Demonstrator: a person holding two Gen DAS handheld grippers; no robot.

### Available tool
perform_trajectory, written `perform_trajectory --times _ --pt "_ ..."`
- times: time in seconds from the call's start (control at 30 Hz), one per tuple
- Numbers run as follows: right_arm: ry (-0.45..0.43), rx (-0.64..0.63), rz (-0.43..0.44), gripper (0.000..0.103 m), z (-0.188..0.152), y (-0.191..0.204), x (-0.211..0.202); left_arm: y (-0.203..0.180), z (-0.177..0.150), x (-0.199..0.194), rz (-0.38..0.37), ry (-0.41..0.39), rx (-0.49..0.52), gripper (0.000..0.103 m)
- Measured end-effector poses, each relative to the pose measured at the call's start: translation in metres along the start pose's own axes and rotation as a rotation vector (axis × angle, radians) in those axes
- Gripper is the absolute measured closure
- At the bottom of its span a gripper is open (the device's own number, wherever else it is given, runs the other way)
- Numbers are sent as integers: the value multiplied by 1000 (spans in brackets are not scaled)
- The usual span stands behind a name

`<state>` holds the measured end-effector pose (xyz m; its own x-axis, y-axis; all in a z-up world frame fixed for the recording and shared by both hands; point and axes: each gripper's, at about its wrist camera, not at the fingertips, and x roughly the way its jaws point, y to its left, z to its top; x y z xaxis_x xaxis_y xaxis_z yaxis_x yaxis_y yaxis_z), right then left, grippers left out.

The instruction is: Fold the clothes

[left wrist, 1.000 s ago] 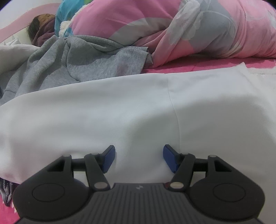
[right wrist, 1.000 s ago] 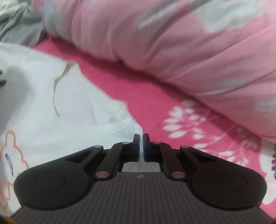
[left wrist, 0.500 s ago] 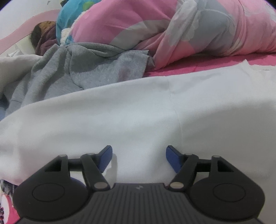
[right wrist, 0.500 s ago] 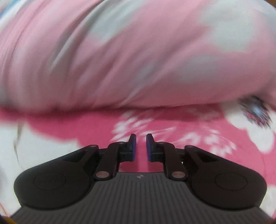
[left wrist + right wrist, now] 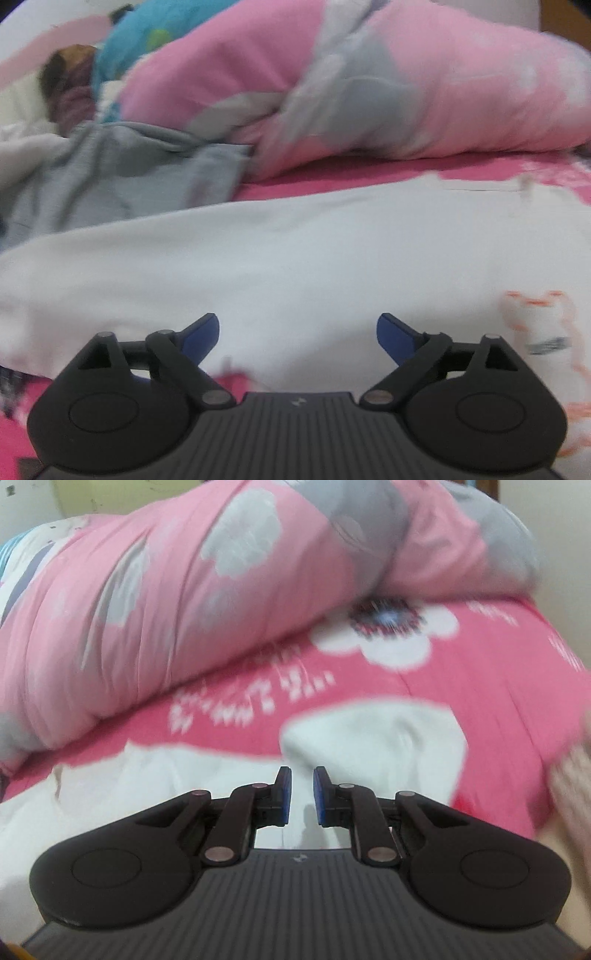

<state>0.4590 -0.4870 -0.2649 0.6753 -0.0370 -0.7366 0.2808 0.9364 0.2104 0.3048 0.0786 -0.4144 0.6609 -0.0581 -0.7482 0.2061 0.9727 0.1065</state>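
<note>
We see the left gripper over the white shirt, which lies spread across the middle of the left view on the pink bedsheet. Its jaws have just been opening and now stand wide, with nothing between them; a second ago they stood narrower and lower over the same cloth. We read that as a let-go: this side of the shirt has been laid down.

The orange printed figure on the shirt has come into the right edge of the left view, where it did not show before.

The right gripper has changed more. A second ago its jaws were pinched on a white corner of the shirt; now they have just been opening to a narrow gap and hold nothing. The view has swung, and the shirt's sleeve lies on the sheet in the middle of the right view, just ahead of the blue pads. The pink quilt fills the upper left of that view.

A grey garment sits crumpled at the left of the left view, beside the quilt, not yet folded.

Our judgement: one fold has been set down and both hands are free. The sleeve ahead of the right gripper looks the likely next hold. The frames are blurred, so we cannot tell how flat the fold lies.
</note>
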Motion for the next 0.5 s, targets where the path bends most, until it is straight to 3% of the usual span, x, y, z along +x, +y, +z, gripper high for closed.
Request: perform_trajectory --times 0.1,0.23,0.3,0.43,0.5 --pt "42 23 -5 84 -29 2 -17 -18 -10 -11 -116 3 -29 6" --pt "93 -56 -10 84 -52 21 -26 -35 -23 -20 -269 60 -74 3" --pt "106 -83 -18 84 -54 29 -30 -41 -27 -23 -284 106 -89 3" --pt "105 -195 -23 84 -46 43 -24 -50 -33 -23 -323 97 -88 1" --pt "99 -279 -21 85 -38 52 -10 -61 -36 -18 -304 99 -57 1"
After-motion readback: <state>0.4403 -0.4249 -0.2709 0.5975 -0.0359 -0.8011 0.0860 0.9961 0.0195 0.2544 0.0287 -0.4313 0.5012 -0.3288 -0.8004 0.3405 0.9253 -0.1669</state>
